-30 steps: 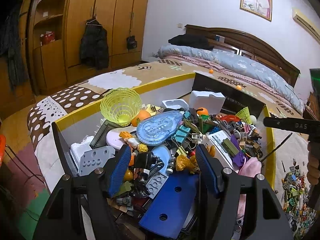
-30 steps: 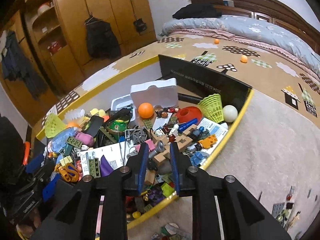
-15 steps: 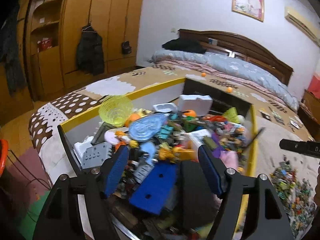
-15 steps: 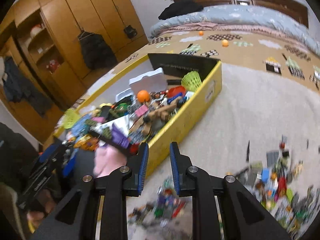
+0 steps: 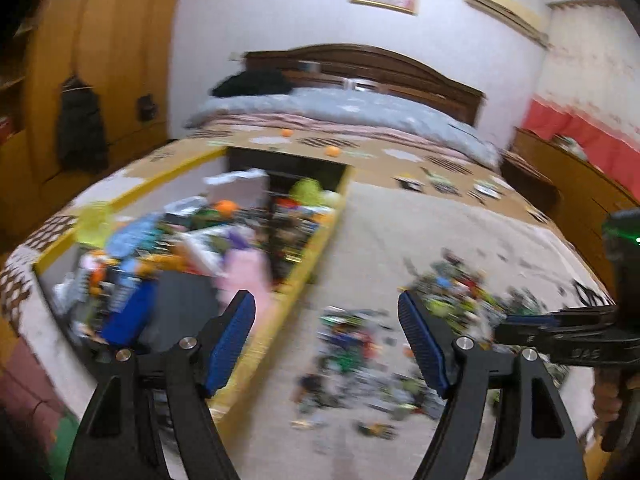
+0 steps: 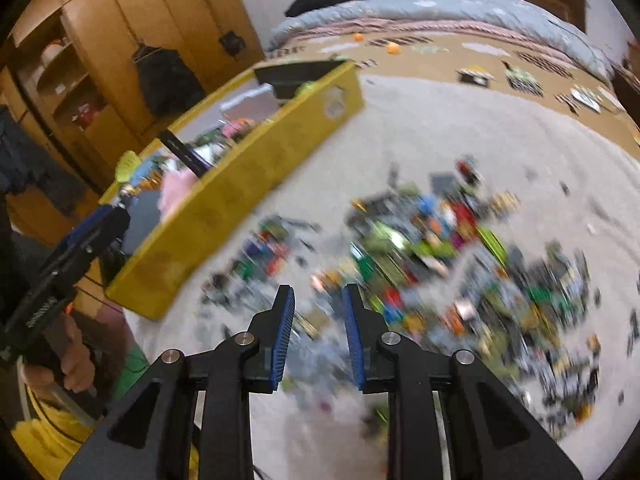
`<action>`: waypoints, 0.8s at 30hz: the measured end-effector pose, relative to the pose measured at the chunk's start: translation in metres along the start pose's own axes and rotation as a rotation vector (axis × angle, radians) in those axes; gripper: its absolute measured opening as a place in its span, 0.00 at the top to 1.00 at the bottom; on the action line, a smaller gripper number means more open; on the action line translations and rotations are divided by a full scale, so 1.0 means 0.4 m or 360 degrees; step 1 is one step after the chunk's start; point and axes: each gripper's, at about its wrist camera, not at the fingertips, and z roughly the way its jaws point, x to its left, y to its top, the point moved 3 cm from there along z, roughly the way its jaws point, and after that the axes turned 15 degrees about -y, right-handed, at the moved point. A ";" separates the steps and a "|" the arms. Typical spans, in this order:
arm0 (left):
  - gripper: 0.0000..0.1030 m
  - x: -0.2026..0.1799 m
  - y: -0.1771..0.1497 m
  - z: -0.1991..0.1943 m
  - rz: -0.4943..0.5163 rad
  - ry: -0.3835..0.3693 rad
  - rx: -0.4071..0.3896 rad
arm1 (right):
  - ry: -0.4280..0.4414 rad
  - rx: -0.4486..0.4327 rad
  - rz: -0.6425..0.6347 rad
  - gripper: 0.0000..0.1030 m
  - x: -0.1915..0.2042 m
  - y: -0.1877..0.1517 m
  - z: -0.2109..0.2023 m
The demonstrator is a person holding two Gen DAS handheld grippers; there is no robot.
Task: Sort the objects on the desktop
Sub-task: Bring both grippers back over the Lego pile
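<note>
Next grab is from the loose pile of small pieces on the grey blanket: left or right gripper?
Right, probably. The right gripper, empty with jaws opening, points straight down at the loose pieces. The left gripper, empty and opening wide, sits nearer the yellow box, at the pile's edge.

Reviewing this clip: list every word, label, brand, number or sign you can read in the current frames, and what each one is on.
"DAS": pale letters on the black body of the right gripper, seen in the left wrist view; any further letters are too blurred to tell.
Pale lettering on the left gripper body in the right wrist view: blurred, unreadable.
White sticker on the yellow box side wall: too blurred to read.
Small pieces on the grey cloth: no print can be made out.
</note>
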 end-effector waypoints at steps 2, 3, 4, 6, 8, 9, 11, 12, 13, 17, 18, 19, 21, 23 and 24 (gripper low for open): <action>0.27 -0.044 -0.018 0.029 0.0043 -0.0066 0.0037 | -0.0020 0.0028 0.0020 0.75 -0.036 -0.040 0.015; 0.27 -0.067 -0.029 0.050 0.0066 -0.0099 0.0067 | -0.0031 0.0046 0.0027 0.75 -0.052 -0.065 0.026; 0.27 -0.082 -0.038 0.069 0.0078 -0.0118 0.0092 | -0.0046 0.0054 0.0028 0.75 -0.061 -0.079 0.034; 0.27 -0.109 -0.065 0.115 0.0094 -0.0177 0.0143 | -0.0096 0.0055 0.0014 0.75 -0.077 -0.114 0.052; 0.27 -0.133 -0.090 0.150 0.0121 -0.0243 0.0159 | -0.0162 0.0025 0.0006 0.75 -0.093 -0.146 0.068; 0.27 -0.150 -0.106 0.173 0.0149 -0.0270 0.0175 | -0.0181 0.0009 0.0010 0.75 -0.098 -0.157 0.073; 0.27 -0.178 -0.131 0.219 0.0203 -0.0294 0.0239 | -0.0260 -0.0020 0.0035 0.75 -0.114 -0.180 0.087; 0.27 -0.196 -0.144 0.244 0.0228 -0.0296 0.0286 | -0.0320 -0.0025 0.0048 0.75 -0.122 -0.186 0.095; 0.27 -0.207 -0.154 0.264 0.0242 -0.0289 0.0329 | -0.0391 -0.0039 0.0072 0.75 -0.130 -0.191 0.099; 0.27 -0.231 -0.183 0.326 0.0227 -0.0290 0.0437 | -0.0472 -0.0083 0.0162 0.75 -0.162 -0.197 0.096; 0.27 -0.233 -0.185 0.334 0.0217 -0.0291 0.0447 | -0.0498 -0.0092 0.0174 0.75 -0.172 -0.196 0.095; 0.27 -0.236 -0.187 0.341 0.0214 -0.0284 0.0453 | -0.0519 -0.0099 0.0175 0.75 -0.179 -0.195 0.094; 0.27 -0.238 -0.188 0.351 0.0218 -0.0265 0.0461 | -0.0569 -0.0104 0.0174 0.75 -0.195 -0.191 0.095; 0.27 -0.242 -0.187 0.361 0.0217 -0.0255 0.0469 | -0.0558 -0.0095 0.0192 0.75 -0.206 -0.189 0.099; 0.27 -0.243 -0.187 0.366 0.0213 -0.0251 0.0478 | -0.0550 -0.0091 0.0200 0.75 -0.211 -0.189 0.102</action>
